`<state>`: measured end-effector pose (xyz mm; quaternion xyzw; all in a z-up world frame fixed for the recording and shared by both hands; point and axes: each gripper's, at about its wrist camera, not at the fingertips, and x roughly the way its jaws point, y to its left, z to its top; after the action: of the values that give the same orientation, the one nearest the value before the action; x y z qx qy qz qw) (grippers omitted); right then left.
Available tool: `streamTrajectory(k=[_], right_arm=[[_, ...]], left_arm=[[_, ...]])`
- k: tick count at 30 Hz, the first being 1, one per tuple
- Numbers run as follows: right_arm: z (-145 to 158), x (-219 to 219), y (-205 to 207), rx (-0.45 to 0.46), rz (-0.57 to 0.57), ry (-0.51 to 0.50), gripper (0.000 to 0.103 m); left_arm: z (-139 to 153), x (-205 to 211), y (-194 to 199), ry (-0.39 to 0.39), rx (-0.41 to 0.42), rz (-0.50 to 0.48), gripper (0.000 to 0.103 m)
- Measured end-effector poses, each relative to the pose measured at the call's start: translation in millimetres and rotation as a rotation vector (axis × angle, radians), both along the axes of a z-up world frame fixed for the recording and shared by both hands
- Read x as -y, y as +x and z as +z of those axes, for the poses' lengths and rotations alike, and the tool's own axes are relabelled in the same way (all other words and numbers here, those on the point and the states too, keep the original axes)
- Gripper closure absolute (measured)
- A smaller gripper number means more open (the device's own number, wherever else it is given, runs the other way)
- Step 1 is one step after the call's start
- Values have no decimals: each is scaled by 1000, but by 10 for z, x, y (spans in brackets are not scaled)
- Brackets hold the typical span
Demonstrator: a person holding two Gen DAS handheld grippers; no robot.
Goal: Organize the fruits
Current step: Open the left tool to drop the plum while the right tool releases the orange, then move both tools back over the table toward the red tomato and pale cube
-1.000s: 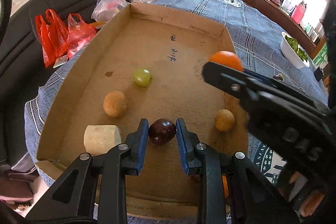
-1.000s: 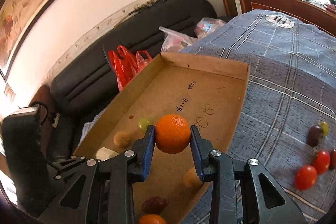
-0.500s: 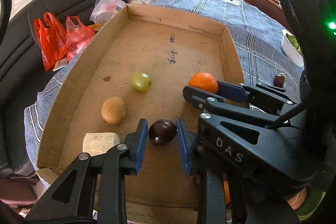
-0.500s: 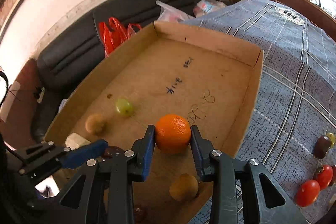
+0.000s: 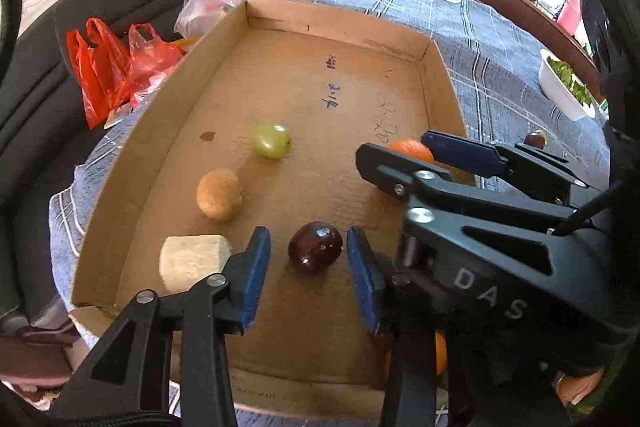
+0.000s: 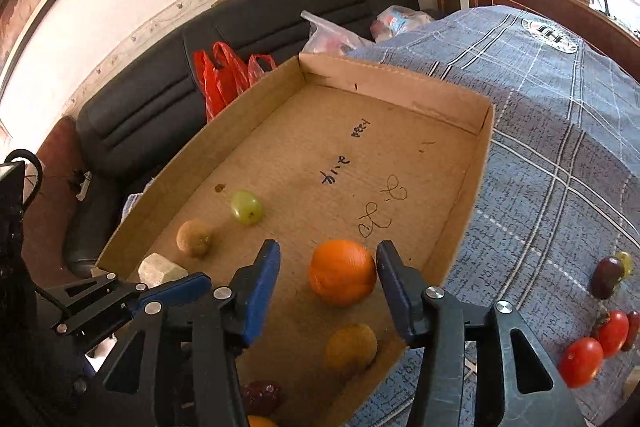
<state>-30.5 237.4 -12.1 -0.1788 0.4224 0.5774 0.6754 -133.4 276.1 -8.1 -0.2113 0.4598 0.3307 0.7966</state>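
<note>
both grippers are letting go: the left gripper (image 5: 306, 263) opens its jaws around a dark plum (image 5: 315, 253) resting on the cardboard tray (image 5: 280, 27) floor, while the right gripper (image 6: 327, 279) opens around an orange (image 6: 342, 271) lying inside the same tray, pads clear

A: Blue plaid tablecloth (image 6: 560, 155) covering the table, cardboard tray (image 6: 460, 223) sitting right on it!

B: And beside the tray, red tomatoes (image 6: 582, 361), a dark fruit (image 6: 606, 277), a white bowl (image 5: 560, 91).
</note>
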Motion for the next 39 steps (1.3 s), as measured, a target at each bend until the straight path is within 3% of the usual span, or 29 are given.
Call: streamTrajectory(k=[14,39], right_arm=[[283,494,45,-25,-61,77,47],[539,2198,440,-83,-349,197,45]], left_arm=[[281,223,-113,53,40,-11,61],[490,729,-11,67,73,-104,61]])
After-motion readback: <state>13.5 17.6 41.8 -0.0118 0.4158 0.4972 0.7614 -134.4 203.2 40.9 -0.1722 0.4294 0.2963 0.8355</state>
